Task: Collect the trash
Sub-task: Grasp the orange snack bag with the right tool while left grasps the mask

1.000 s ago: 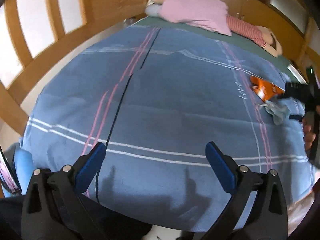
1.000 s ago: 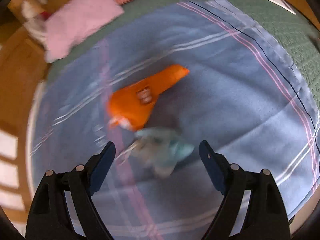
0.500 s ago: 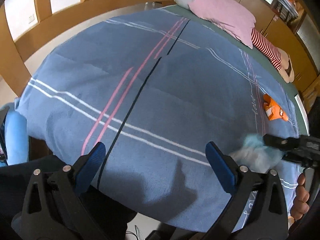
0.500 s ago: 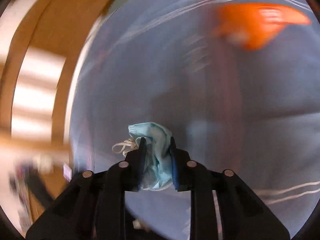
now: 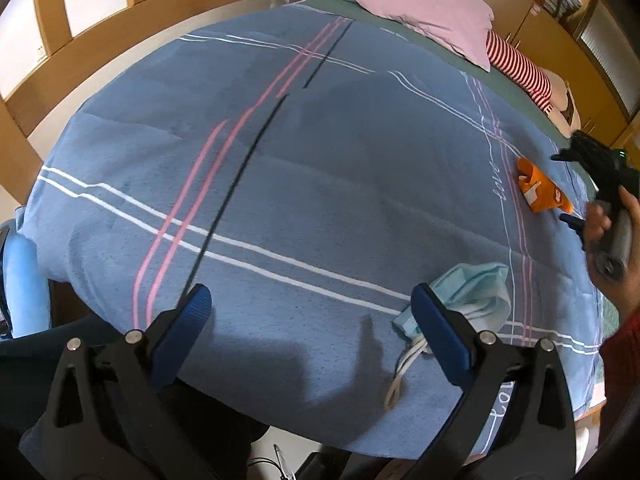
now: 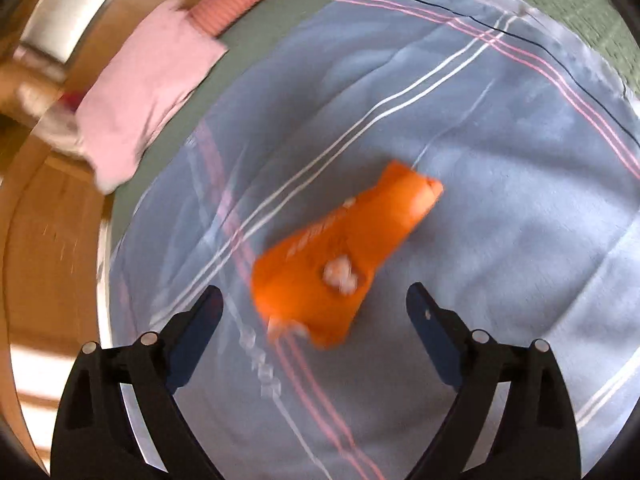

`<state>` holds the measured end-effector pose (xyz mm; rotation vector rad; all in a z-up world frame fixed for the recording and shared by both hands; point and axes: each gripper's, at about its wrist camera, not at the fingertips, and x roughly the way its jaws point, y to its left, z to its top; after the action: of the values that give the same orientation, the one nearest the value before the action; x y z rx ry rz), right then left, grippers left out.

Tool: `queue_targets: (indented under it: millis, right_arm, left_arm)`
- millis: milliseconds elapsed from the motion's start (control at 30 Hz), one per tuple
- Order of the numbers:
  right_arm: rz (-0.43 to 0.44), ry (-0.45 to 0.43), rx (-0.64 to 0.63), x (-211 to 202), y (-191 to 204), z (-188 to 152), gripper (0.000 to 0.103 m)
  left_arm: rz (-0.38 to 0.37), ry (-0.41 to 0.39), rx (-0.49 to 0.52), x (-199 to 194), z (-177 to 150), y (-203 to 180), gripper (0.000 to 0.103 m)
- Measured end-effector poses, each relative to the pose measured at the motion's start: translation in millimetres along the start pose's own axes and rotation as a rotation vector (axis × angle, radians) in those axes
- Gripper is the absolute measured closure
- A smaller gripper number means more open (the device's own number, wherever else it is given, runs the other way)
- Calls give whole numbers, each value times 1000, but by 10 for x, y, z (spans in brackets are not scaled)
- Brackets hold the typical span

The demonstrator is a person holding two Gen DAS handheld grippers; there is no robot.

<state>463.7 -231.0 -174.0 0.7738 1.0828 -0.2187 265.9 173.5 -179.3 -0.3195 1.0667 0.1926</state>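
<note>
A crumpled light-blue face mask point(image 5: 476, 292) lies on the blue blanket point(image 5: 320, 184), just beyond the right finger of my left gripper point(image 5: 310, 308). The left gripper is open with nothing between its fingers. An orange snack packet point(image 6: 340, 256) lies on the blanket ahead of my right gripper point(image 6: 314, 294). The right gripper's jaws are opening wide, and its pads touch nothing. In the left wrist view the same orange packet point(image 5: 538, 190) is at the right, with the hand-held right gripper point(image 5: 566, 190) over it.
A pink pillow point(image 5: 424, 12) and a red-striped plush point(image 5: 520, 68) lie at the head of the bed. A wooden bed frame point(image 5: 120, 12) runs along the far left side. A light-blue object point(image 5: 24, 280) stands by the bed's near left corner.
The right gripper shut on the face mask, carried it toward the near edge, released it beside the left gripper and swung back over the orange packet. The left gripper only rolled slightly.
</note>
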Motion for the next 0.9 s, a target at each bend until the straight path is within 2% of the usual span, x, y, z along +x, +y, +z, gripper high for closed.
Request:
queue_targets:
  millis: [133, 200, 233, 300, 400, 600, 733, 800, 833, 900]
  right_arm:
    - [-22, 3, 37, 208, -19, 110, 12]
    - [-45, -11, 14, 305, -13, 133, 13]
    - [-59, -26, -15, 309, 15, 136, 17]
    - [-41, -6, -71, 389, 44, 185, 53]
    - [11, 43, -112, 429, -24, 156, 60]
    - [94, 128, -238, 257, -30, -198, 64]
    - [106, 172, -354, 72, 79, -529, 64]
    - [93, 153, -460, -155, 166, -724, 65]
    - [99, 142, -507, -298, 190, -824, 65]
    - [115, 118, -573, -536, 218, -999, 65]
  left_arm:
    - [-4, 23, -5, 80, 34, -30, 4]
    - [-8, 34, -8, 107, 34, -35, 4]
    - [-9, 38, -10, 116, 35, -37, 4]
    - [-10, 44, -15, 136, 47, -35, 4]
    - [-15, 49, -20, 153, 49, -46, 4]
    - [2, 32, 3, 140, 52, -83, 4]
    - [-79, 23, 36, 117, 45, -183, 4]
    - [-142, 49, 57, 158, 45, -265, 3]
    - [-197, 72, 50, 210, 75, -330, 4]
    - [-260, 104, 56, 280, 123, -435, 4]
